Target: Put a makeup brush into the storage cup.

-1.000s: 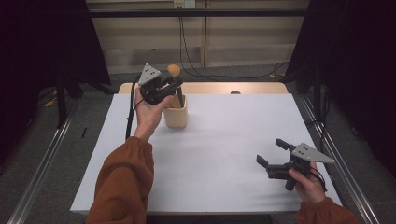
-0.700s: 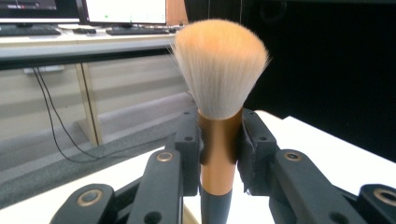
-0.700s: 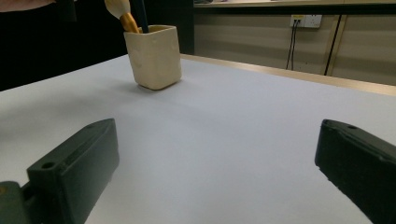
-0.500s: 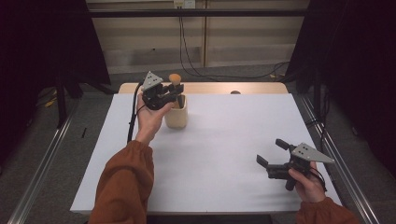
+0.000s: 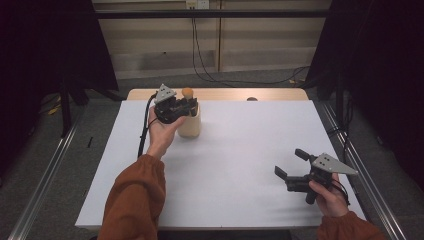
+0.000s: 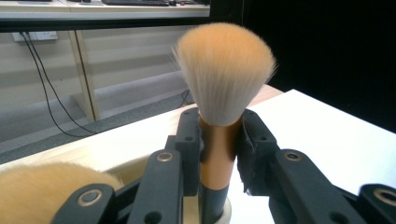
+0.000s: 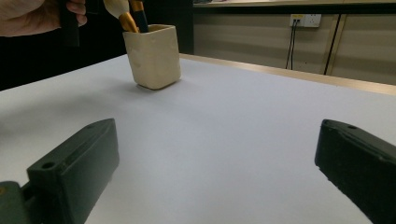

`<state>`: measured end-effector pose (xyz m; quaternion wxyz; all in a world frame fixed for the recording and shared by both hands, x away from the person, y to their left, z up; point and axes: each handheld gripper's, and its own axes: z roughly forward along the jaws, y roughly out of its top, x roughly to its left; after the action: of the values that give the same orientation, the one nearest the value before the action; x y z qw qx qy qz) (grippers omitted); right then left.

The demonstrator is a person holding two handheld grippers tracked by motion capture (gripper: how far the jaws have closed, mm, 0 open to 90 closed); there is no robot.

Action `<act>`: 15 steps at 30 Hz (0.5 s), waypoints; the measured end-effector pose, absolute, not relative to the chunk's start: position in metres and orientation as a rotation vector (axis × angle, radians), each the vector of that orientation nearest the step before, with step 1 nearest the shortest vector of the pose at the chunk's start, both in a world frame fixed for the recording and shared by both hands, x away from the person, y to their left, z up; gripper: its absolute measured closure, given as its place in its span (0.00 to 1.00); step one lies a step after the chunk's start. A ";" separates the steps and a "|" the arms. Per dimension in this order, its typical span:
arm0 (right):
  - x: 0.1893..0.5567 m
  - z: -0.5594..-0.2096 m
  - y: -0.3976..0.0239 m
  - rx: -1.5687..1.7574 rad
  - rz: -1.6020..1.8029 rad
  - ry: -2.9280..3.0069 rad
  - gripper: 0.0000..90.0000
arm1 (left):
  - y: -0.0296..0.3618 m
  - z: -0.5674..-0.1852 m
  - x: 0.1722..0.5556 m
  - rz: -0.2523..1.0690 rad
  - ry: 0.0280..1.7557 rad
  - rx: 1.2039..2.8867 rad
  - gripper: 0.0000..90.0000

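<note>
My left gripper [image 5: 186,106] is shut on a makeup brush [image 6: 224,70] with a pale orange-tipped head; the pads press on its gold ferrule [image 6: 217,156]. The brush [image 5: 187,92] stands upright over a cream cup [image 5: 190,126] at the back left of the table, and its dark handle reaches down inside the cup's rim. A second brush's bristles [image 6: 44,184] sit low beside it. The right gripper view has the cup [image 7: 152,56] with both handles in it. My right gripper [image 5: 290,162] is open near the front right, a little above the table, with nothing between its jaws.
A white sheet [image 5: 240,150] covers the tabletop, with a wooden strip [image 5: 280,94] along its far edge. Metal rails [image 5: 45,175] run along the floor at both sides. Black curtains hang left and right, and cables drop down the far wall.
My left hand has come down with the brush, so the handle now sits lower in the cup. The right hand has stayed still.
</note>
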<state>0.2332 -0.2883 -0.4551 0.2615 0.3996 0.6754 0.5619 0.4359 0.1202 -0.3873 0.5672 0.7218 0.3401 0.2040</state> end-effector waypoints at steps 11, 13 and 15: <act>0.233 -0.455 -0.289 1.081 1.526 1.828 0.00 | 0.118 -0.397 0.436 0.486 0.793 1.720 0.79; 0.233 -0.455 -0.288 1.078 1.525 1.828 0.00 | 0.117 -0.397 0.435 0.487 0.792 1.722 0.77; 0.233 -0.455 -0.288 1.076 1.522 1.831 0.00 | 0.116 -0.398 0.436 0.487 0.792 1.729 0.71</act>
<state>0.2332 -0.2884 -0.4553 0.2614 0.3975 0.6764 0.5622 0.4358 0.1161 -0.3982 0.5557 0.7323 0.3353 0.2063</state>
